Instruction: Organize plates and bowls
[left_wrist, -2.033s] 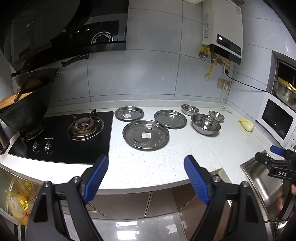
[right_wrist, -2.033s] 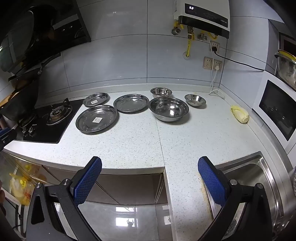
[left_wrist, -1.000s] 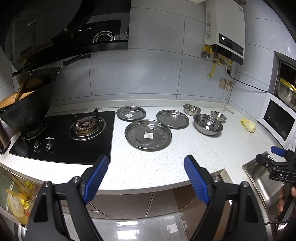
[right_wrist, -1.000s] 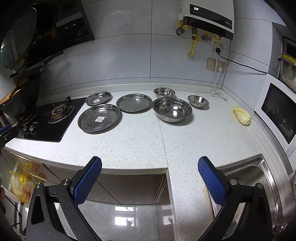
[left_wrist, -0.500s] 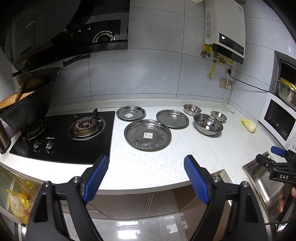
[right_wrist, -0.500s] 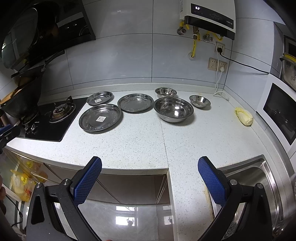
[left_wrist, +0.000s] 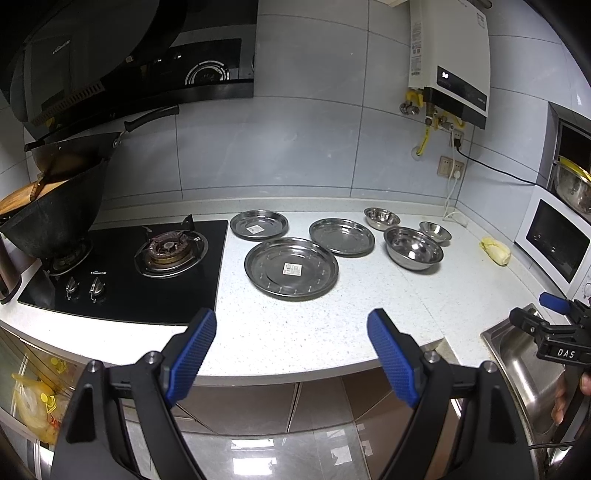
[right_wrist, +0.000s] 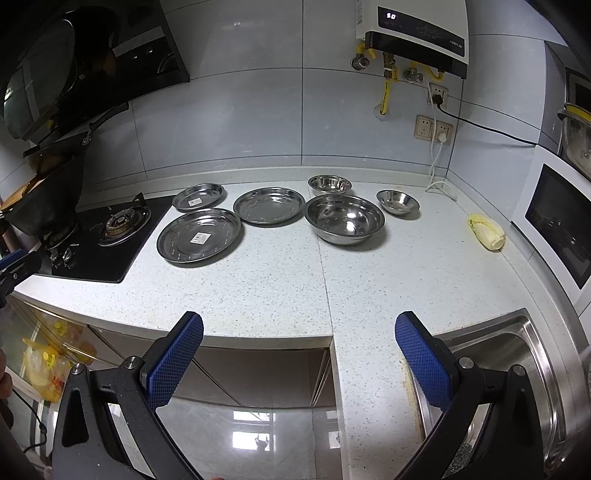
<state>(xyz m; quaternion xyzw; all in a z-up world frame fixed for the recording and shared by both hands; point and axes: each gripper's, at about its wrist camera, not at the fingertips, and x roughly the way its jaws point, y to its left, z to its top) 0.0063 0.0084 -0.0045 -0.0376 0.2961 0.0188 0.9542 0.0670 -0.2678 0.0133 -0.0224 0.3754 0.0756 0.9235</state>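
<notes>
Plates and bowls, all of bare steel, lie spread over the white speckled counter (right_wrist: 288, 288) between the gas hob (left_wrist: 125, 266) and the microwave (right_wrist: 557, 221). The large plate (right_wrist: 199, 235) with a paper label at its middle sits nearest the counter's front edge, just beside the hob; behind it, nearer the wall, lies the small plate (right_wrist: 199, 196), also labelled. The medium plate (right_wrist: 269, 205) lies to the right of these two, close to both but touching neither as far as can be seen. Further right stands the large bowl (right_wrist: 345, 218), its rim just beside the medium plate, with one small bowl (right_wrist: 329, 184) behind it by the wall and another small bowl (right_wrist: 398, 201) to its right. All stand upright and apart; nothing is stacked. A yellowish vegetable (right_wrist: 487, 232) lies farther right, near the microwave. The left gripper (left_wrist: 291, 349) hangs off the counter's front edge, fingers spread wide with nothing between them. The right gripper (right_wrist: 299, 356) hovers likewise before the counter beside the sink (right_wrist: 524, 332), its blue pads (right_wrist: 175, 363) wide apart and unladen. A black wok (left_wrist: 55, 218) rests on the hob's far burner.
</notes>
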